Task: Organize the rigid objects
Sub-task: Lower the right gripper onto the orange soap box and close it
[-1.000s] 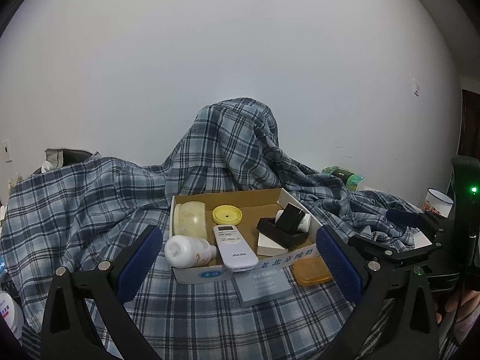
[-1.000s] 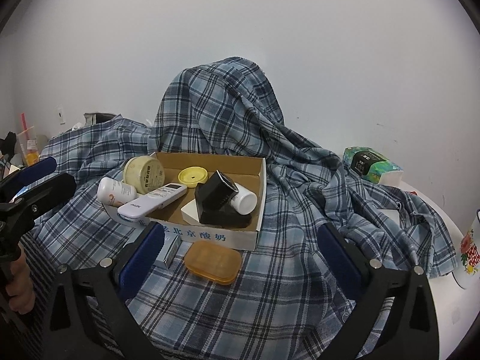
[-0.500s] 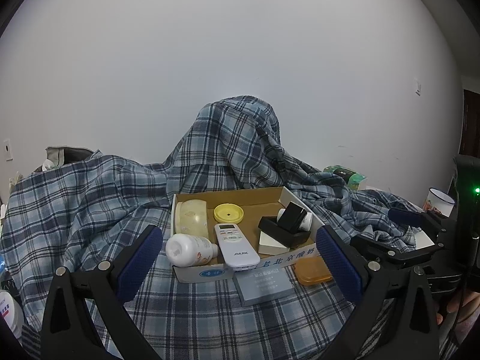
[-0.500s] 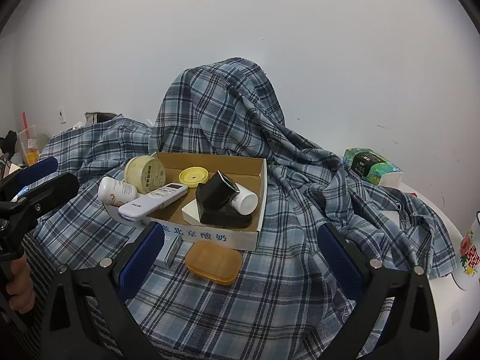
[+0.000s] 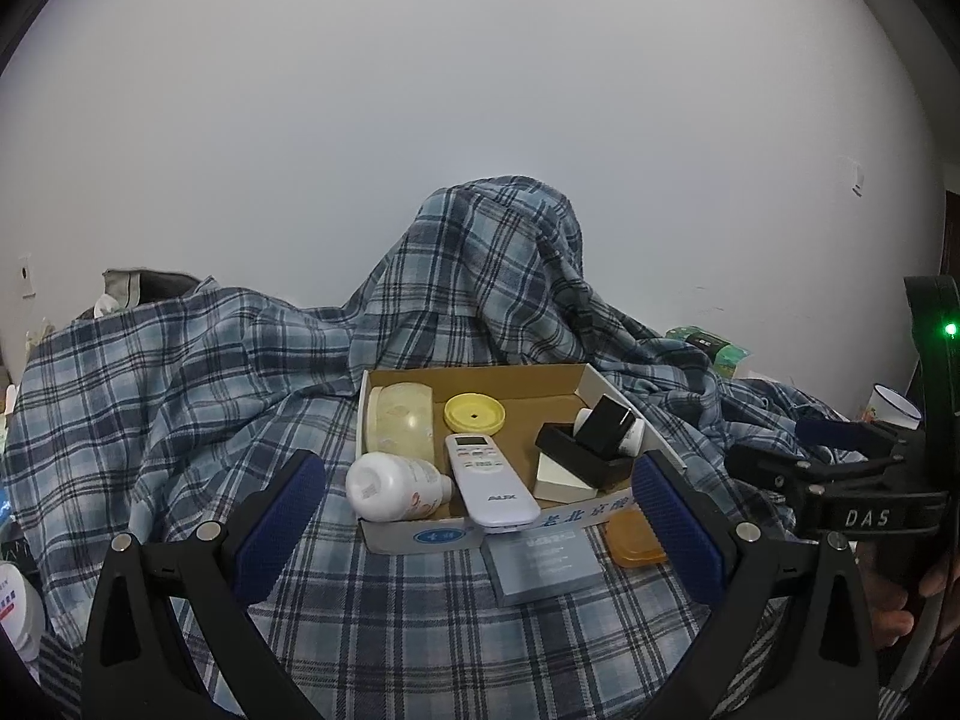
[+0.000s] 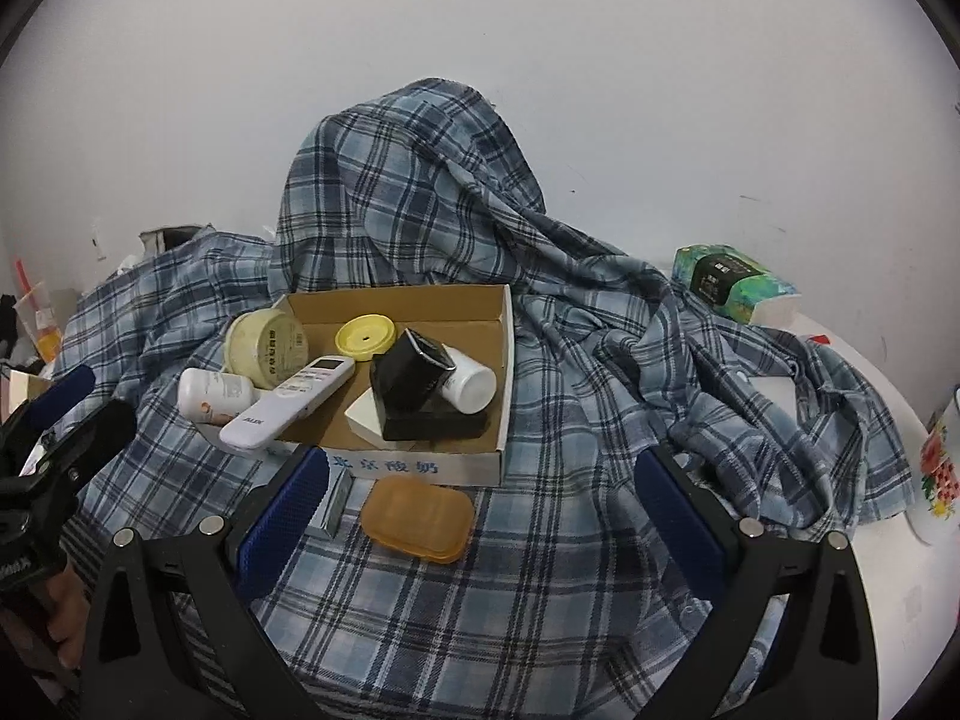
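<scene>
hovering wide open and empty, left gripper [image 5: 477,519] and right gripper [image 6: 477,513]. orange case [image 6: 417,517] and grey box [image 5: 543,558] lie on cloth just before the carton [image 6: 420,467]; case straight ahead of right, long axis crosswise.

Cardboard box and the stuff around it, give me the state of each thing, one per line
cardboard box: open-topped, on the plaid cloth
remote: face up, overhanging the box's front edge
white bottle: on its side, capped
cream tub: tipped on its side
yellow lid: loose, flat
orange case: shut, outside the box
grey box: flat, outside the box
left gripper: open, empty
right gripper: open, empty
</scene>
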{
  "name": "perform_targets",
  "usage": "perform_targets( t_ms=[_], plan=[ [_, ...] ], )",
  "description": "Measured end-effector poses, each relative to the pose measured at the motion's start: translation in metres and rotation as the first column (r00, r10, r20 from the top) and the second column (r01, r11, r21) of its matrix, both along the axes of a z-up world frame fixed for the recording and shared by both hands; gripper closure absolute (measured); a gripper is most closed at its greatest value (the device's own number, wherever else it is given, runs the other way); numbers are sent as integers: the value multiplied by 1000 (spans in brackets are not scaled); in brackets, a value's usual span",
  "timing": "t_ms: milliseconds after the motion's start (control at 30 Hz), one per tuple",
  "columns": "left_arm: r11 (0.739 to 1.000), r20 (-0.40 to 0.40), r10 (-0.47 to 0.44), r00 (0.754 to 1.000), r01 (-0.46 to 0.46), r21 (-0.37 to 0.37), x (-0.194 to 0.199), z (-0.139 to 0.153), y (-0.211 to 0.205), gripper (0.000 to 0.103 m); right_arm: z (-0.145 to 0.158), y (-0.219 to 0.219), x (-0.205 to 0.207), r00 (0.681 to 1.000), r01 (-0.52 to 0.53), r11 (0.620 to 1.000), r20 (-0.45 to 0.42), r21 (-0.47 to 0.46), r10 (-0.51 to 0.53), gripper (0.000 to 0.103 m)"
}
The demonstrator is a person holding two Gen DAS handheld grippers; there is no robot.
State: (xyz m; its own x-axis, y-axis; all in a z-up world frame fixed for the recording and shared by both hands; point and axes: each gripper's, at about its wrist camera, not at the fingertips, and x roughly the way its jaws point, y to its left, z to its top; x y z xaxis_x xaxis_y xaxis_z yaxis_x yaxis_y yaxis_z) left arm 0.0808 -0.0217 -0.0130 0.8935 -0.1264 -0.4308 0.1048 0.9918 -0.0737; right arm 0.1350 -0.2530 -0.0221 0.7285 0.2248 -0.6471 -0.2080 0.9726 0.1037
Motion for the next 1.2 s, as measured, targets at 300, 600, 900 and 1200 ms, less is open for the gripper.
perform_targets(
  t_ms=[300,600,900,1200],
  plan=[
    [1000,-19,29,999,-29,0,3,-1,3,0,-12,16,19,995,-33,999,-91,-31,30,23],
    [998,-64,56,996,-58,-24,8,-6,10,0,-54,44,35,956,-179,982,-247,-66,158,23],
    [998,-67,52,996,-54,-22,8,-7,9,0,-76,56,50,926,-198,977,-341,-75,162,32],
    [1000,-78,16,997,-17,-12,8,-8,3,0,-43,30,24,971,-158,983,-194,-91,138,39]
  ],
)
